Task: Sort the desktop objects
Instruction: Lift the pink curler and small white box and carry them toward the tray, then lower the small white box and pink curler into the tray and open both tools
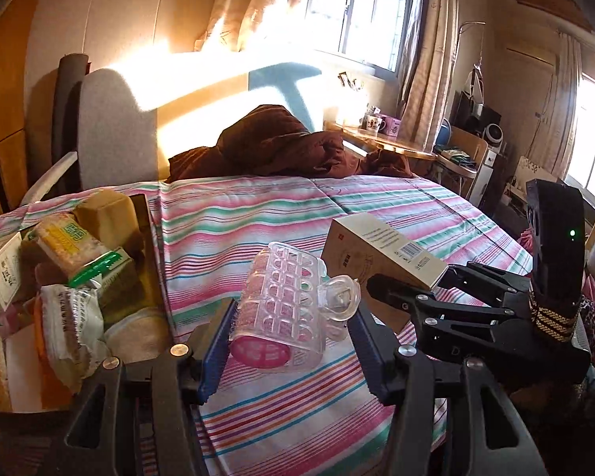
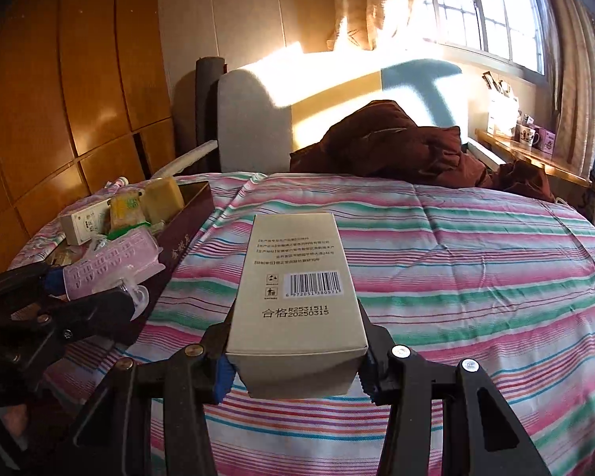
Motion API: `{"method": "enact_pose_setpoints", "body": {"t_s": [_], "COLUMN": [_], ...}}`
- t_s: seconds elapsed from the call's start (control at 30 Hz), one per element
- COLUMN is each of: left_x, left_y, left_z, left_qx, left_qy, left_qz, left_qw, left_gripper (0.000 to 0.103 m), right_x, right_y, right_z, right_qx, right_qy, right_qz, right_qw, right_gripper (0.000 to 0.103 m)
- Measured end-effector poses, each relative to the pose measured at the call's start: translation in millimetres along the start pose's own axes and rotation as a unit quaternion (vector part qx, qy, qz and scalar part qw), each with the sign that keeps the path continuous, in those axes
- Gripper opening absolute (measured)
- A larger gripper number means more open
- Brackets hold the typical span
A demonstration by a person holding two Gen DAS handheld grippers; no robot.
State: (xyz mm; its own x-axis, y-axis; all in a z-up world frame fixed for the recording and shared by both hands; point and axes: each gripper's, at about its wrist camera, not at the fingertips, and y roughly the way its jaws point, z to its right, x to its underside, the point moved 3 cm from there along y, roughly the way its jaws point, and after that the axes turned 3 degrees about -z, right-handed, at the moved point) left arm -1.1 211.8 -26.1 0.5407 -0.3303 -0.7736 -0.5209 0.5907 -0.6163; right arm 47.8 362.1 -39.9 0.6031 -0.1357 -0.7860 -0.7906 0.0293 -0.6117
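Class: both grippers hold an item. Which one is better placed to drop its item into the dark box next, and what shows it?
Left. The left gripper holds the hair roller right beside the dark box. The right gripper, holding the beige carton, sits farther over the striped bedspread.

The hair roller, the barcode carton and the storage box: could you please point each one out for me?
hair roller (image 1: 281,301), left wrist view, on its clear clip shell.
barcode carton (image 2: 297,277), right wrist view, on its top face.
storage box (image 2: 186,234), right wrist view, on its dark side wall.
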Motion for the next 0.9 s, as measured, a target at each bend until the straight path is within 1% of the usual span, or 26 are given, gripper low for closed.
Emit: {"method": "enact_pose_setpoints", "body": {"t_s": [0.13, 0.23, 0.43, 0.53, 0.63, 0.73, 0.8, 0.9], "left_x": [-3, -3, 7, 16, 21, 24, 25, 27], "left_y": [-24, -42, -66, -71, -71, -70, -67, -57], "left_z": [-32, -65, -133, -159, -178, -192, -201, -209], "left_qx": [-0.034, -0.066, -0.133, -0.153, -0.169, -0.18, -0.184, -0.182], "left_qy": [-0.022, -0.045, -0.092, -0.111, -0.123, -0.131, -0.14, -0.146], "left_qz": [0.019, 0.03, 0.036, 0.033, 0.028, 0.025, 0.022, 0.011], "left_qw": [0.999, 0.9964, 0.9862, 0.9815, 0.9775, 0.9746, 0.9726, 0.9722], "left_gripper": [0.058, 0.058, 0.058, 0.058, 0.058, 0.058, 0.058, 0.058], "right_x": [-16, -28, -50, -55, -58, -62, -65, -63], "right_y": [3, 7, 18, 28, 43, 57, 68, 80], "right_z": [-31, -57, -119, -148, -168, -182, -187, -195], "right_qx": [-0.033, -0.065, -0.122, -0.143, -0.15, -0.145, -0.139, -0.141], "right_qy": [-0.022, -0.035, -0.072, -0.093, -0.099, -0.099, -0.094, -0.092], "right_qz": [0.009, 0.013, 0.021, 0.017, 0.007, 0.002, -0.005, -0.019], "right_qw": [0.999, 0.997, 0.99, 0.985, 0.984, 0.984, 0.986, 0.985], "right_gripper": [0.05, 0.05, 0.05, 0.05, 0.05, 0.05, 0.05, 0.05]}}
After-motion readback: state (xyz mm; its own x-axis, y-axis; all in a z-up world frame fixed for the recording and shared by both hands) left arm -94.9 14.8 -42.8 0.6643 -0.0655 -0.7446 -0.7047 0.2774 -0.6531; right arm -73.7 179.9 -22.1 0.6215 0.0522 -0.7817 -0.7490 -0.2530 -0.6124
